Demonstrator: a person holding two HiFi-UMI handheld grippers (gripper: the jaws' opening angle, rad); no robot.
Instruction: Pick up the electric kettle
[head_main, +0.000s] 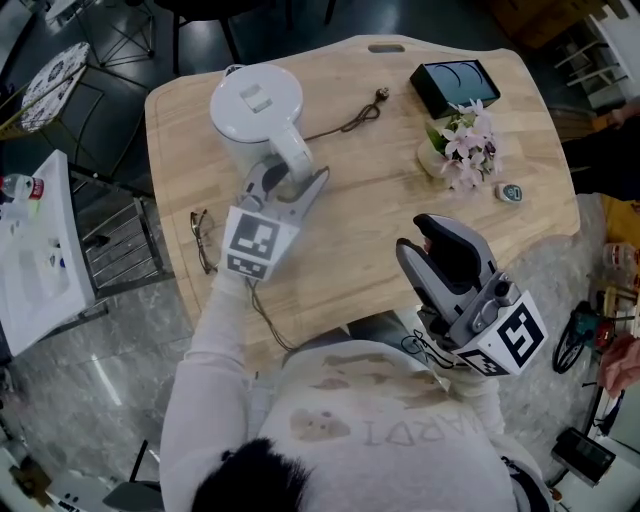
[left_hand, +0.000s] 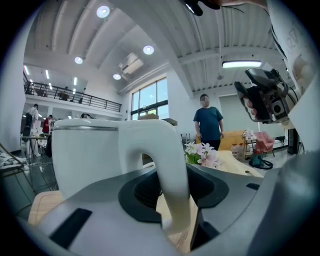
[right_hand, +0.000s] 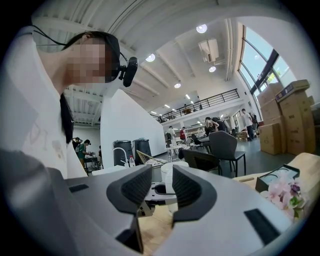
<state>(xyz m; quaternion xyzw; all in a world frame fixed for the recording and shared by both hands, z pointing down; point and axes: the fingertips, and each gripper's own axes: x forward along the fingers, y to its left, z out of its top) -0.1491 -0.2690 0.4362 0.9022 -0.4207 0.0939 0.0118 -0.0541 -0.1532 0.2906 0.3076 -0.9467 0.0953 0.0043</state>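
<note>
The left gripper (head_main: 292, 178) has its jaws set on either side of the white handle (left_hand: 172, 165) of the electric kettle (head_main: 255, 105). In the left gripper view the handle fills the gap, and both dark pads look pressed against it. The kettle body stands just beyond the jaw tips, upright, and as far as I can tell it rests on the wooden table (head_main: 370, 200). So reaching and gripping look finished, and the lift itself is what remains.

The right gripper (head_main: 418, 238) is held low near the person's body, well apart from the kettle. Its jaws stand a narrow gap apart with nothing between them, and through that gap the kettle shows far off.

A thin cord (head_main: 350, 122) lies loose on the table to the right of the left jaws, and it may trail when the kettle rises.
</note>
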